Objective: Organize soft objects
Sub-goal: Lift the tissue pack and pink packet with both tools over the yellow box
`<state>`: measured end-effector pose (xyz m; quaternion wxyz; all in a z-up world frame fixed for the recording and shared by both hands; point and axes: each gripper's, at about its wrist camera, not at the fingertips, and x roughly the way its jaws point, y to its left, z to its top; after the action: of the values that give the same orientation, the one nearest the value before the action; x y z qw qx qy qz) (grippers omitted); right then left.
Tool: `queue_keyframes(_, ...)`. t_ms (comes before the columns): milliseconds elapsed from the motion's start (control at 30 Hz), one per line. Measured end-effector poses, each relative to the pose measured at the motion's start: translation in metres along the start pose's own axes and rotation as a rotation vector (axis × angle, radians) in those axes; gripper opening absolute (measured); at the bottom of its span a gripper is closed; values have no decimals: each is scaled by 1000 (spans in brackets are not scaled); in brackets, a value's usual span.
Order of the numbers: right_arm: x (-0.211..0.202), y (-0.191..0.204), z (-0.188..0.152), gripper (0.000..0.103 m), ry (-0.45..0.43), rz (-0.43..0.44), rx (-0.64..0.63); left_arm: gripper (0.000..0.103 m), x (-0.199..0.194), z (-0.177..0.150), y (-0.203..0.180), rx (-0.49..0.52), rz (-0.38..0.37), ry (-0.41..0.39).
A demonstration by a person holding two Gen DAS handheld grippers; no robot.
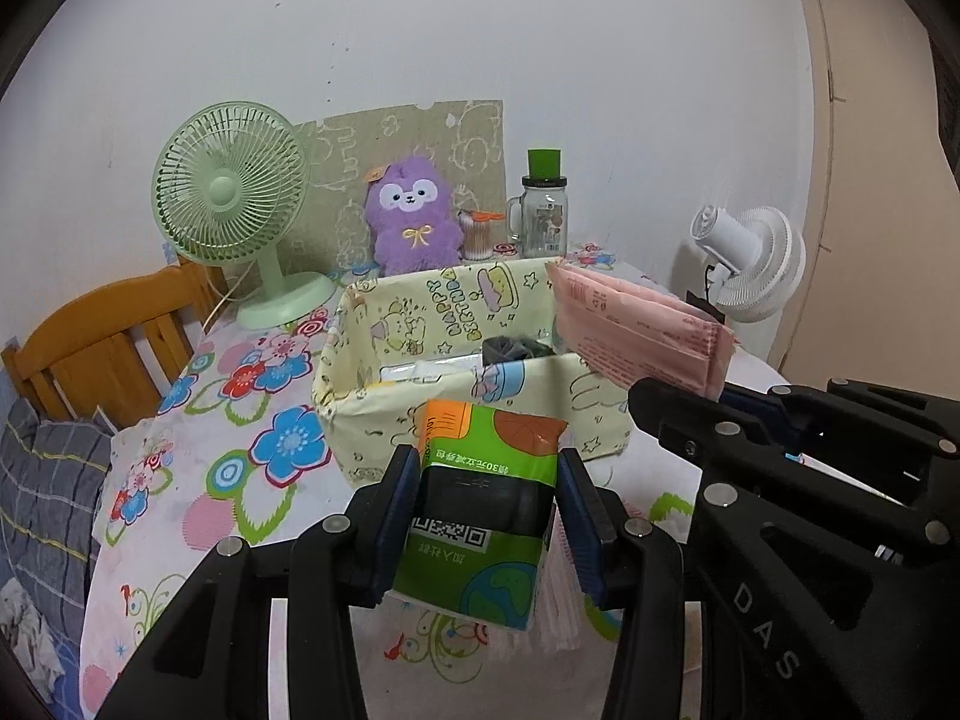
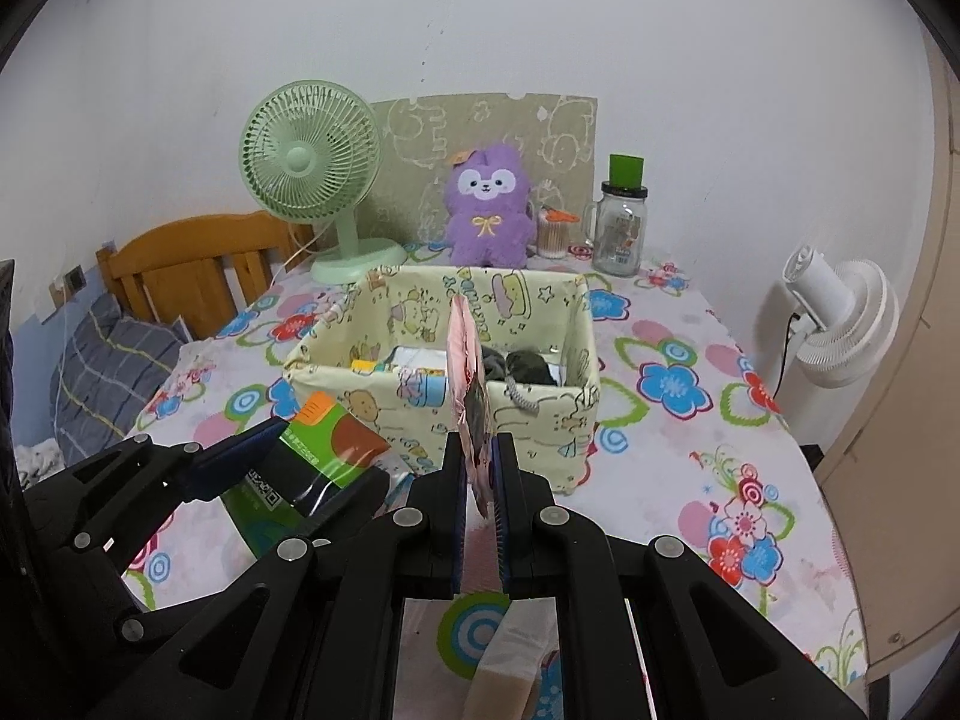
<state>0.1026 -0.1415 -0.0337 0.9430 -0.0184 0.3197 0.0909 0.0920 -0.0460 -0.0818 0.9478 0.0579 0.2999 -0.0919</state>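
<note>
On the flowered tablecloth (image 2: 672, 324) in front of us stands a pale yellow fabric bin (image 2: 384, 402) printed with cartoon figures, and we hold both grippers just short of its near wall. Our left gripper (image 1: 489, 516) is partly closed, its blue pads pressing both sides of a green tissue pack (image 1: 480, 516), which hangs clear of the table on the near side of the bin. Our right gripper (image 2: 480, 480) is shut tight on a thin pink packet (image 2: 465, 354), held on edge so that its far end reaches over the bin's near rim; in the left view the same pink packet (image 1: 636, 330) slants above the bin's right end. Inside the bin lie a dark bundled cloth (image 2: 528, 366) to the right and some flat white and coloured packs (image 2: 414, 360) to the left. Beyond the bin, along the wall, we see a green fan (image 2: 312, 162) at the left, a purple plush (image 2: 489, 204) in the middle and a glass jar (image 2: 621, 228) with a green lid at the right. A white fan (image 2: 840, 318) stands off the table's right edge.
</note>
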Motion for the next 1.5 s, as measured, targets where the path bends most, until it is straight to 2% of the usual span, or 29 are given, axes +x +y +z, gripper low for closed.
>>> queue_keyframes(800, 33, -10, 39, 11, -10, 15, -10, 47, 28, 37, 9, -13, 23, -17)
queue_keyframes(1000, 46, -12, 48, 11, -10, 18, -8, 47, 41, 45, 15, -47, 3, -17)
queue_keyframes(1500, 80, -16, 65, 11, -8, 37, 13, 47, 73, 62, 26, -49, 46, -10)
